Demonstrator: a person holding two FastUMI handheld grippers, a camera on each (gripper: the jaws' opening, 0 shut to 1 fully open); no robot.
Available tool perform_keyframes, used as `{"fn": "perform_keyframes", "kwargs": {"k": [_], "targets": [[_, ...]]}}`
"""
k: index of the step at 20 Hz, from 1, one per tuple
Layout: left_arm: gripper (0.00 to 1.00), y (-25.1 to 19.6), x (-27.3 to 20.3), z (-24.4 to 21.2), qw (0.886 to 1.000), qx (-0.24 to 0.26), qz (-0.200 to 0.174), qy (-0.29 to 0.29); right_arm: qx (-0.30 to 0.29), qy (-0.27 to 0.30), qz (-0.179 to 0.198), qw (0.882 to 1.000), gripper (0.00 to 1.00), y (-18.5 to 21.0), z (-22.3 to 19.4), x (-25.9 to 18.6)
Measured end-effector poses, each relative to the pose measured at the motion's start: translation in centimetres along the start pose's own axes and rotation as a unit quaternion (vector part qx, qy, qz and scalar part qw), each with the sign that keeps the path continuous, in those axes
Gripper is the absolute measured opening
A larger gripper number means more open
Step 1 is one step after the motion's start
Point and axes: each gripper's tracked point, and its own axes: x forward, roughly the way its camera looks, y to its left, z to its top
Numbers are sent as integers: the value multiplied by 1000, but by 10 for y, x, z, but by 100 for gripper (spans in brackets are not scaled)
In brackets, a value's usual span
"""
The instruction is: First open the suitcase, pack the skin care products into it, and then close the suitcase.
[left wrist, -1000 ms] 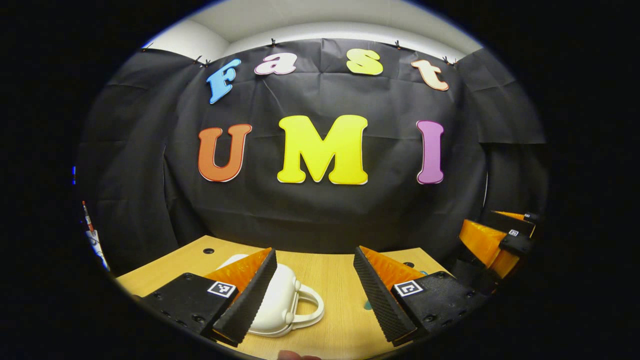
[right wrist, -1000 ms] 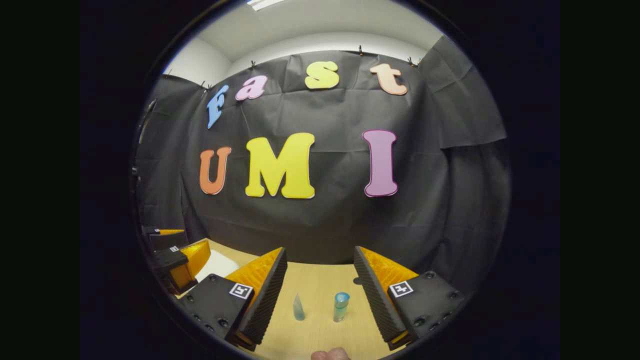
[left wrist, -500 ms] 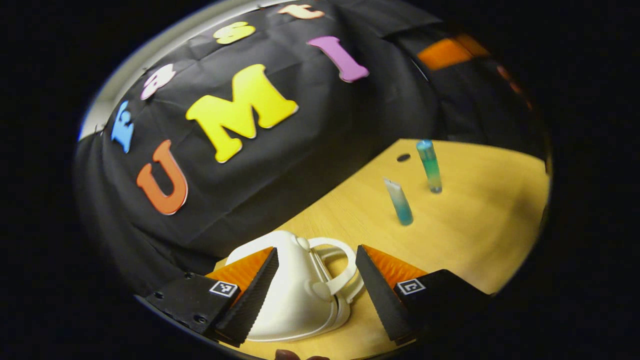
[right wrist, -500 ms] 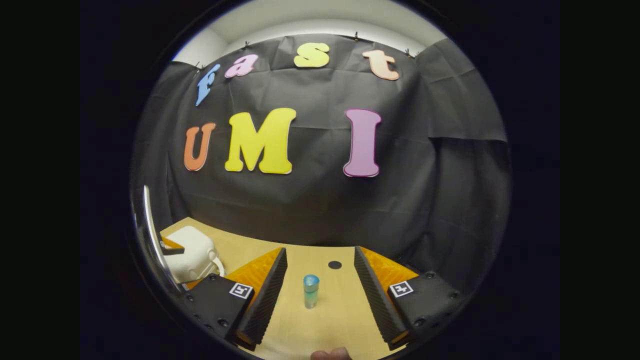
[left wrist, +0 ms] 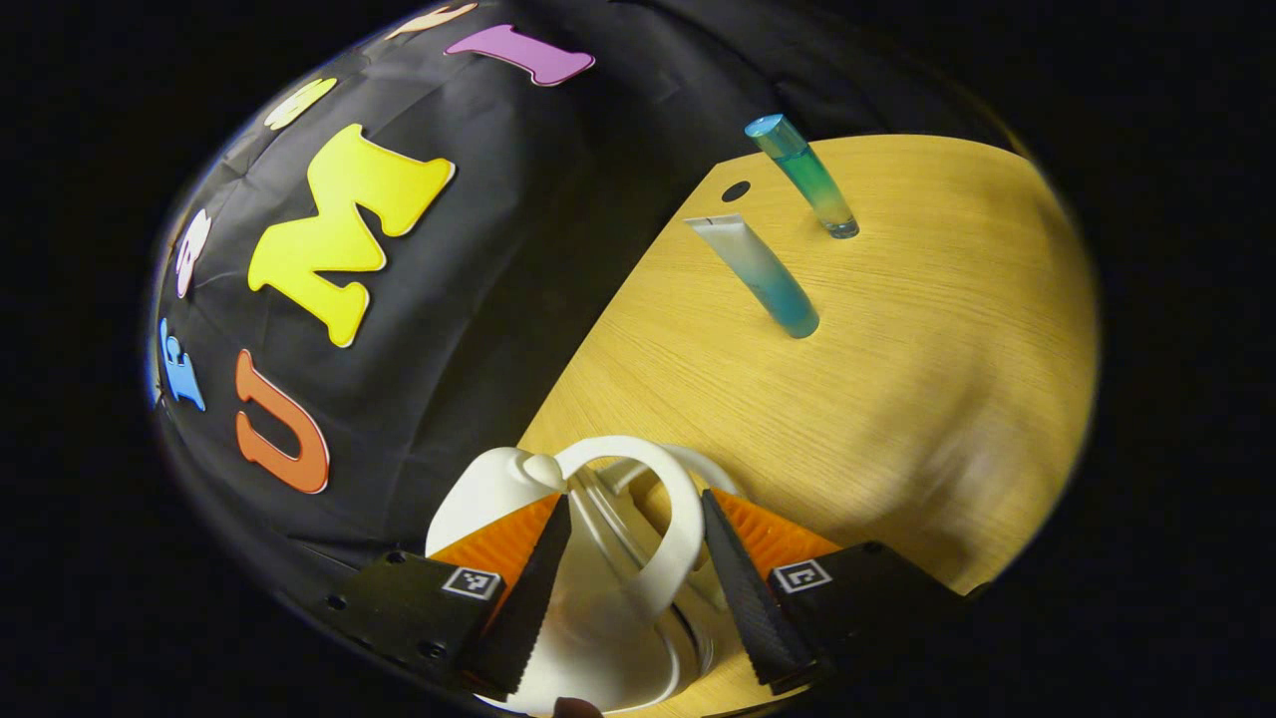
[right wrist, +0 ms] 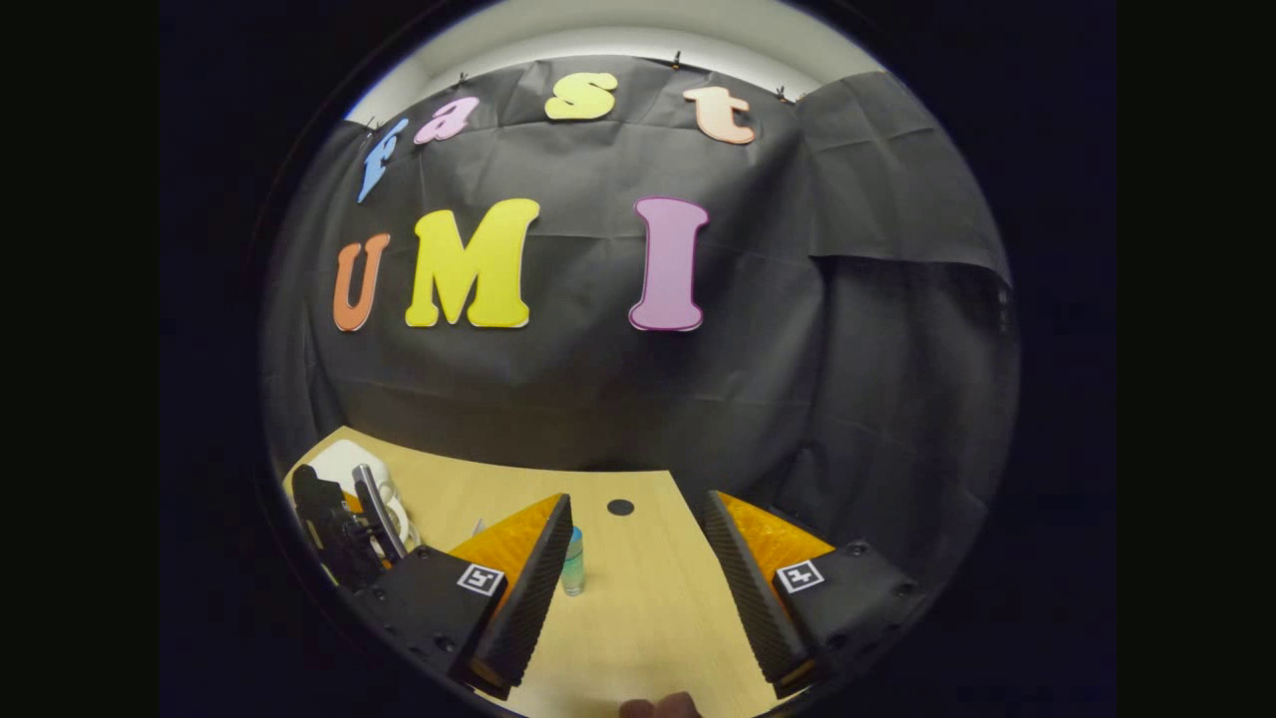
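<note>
Left gripper (left wrist: 628,568): fingers spread wide, one on each side of the suitcase's handle loop, neither clearly pressing on it; the view is rolled steeply, so the table runs uphill to the right.
Suitcase (left wrist: 498,489): small white hard-shell case lying on the wooden table (left wrist: 897,399) near the black cloth wall, its arched handle (left wrist: 658,519) reaching toward the camera and sitting between the left fingers; whether the lid is cracked I cannot tell.
Tube (left wrist: 758,274): skin care tube, clear at its flat crimped end and teal at the cap end, standing on its cap, long axis upright from the table; well apart from the suitcase.
Bottle (left wrist: 805,175): slim cylinder with a blue cap on top, green fading to clear at the base, also upright, just beyond the tube and near a dark hole in the tabletop.
Right gripper (right wrist: 638,598): fingers wide apart above bare table, holding nothing; the bottle stands just beside its left finger, and the left gripper is over the suitcase at the far left.
</note>
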Motion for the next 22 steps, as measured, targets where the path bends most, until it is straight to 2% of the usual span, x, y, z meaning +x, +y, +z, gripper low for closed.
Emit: {"fn": "perform_keyframes", "kwargs": {"k": [1, 2, 4, 5, 6, 11, 15, 17, 19, 22], "targets": [[76, -2, 2, -3, 1000, -1, -8, 10, 0, 1, -2, 1000, 80, 0, -1, -1], [73, -4, 4, -3, 1000, -2, -16, 13, 0, 1, -3, 1000, 80, 2, -1, -2], [51, -10, 2, -1, 999, -5, -29, 13, -2, -2, -4, 1000, 80, 7, 1, -5], [43, -12, 1, 2, 999, -8, -31, 9, -4, -3, -4, 1000, 80, 10, 1, -6], [29, -11, -1, 4, 999, -11, -31, 4, -4, -3, -4, 1000, 80, 12, 2, -7], [15, 8, -17, 18, 997, -69, -28, -21, -8, -14, 0, 1000, 81, 26, 11, -18], [5, 66, -50, 33, 988, -139, 4, -66, -6, -32, 13, 999, 81, 47, 28, -24], [4, 115, -73, 35, 980, -174, 34, -95, -4, -43, 26, 999, 81, 64, 41, -28], [3, 170, -95, 22, 966, -222, 68, -117, 1, -55, 41, 998, 81, 86, 54, -29], [3, 253, -117, -39, 943, -280, 134, -122, 3, -65, 67, 996, 80, 123, 68, -32]]}}
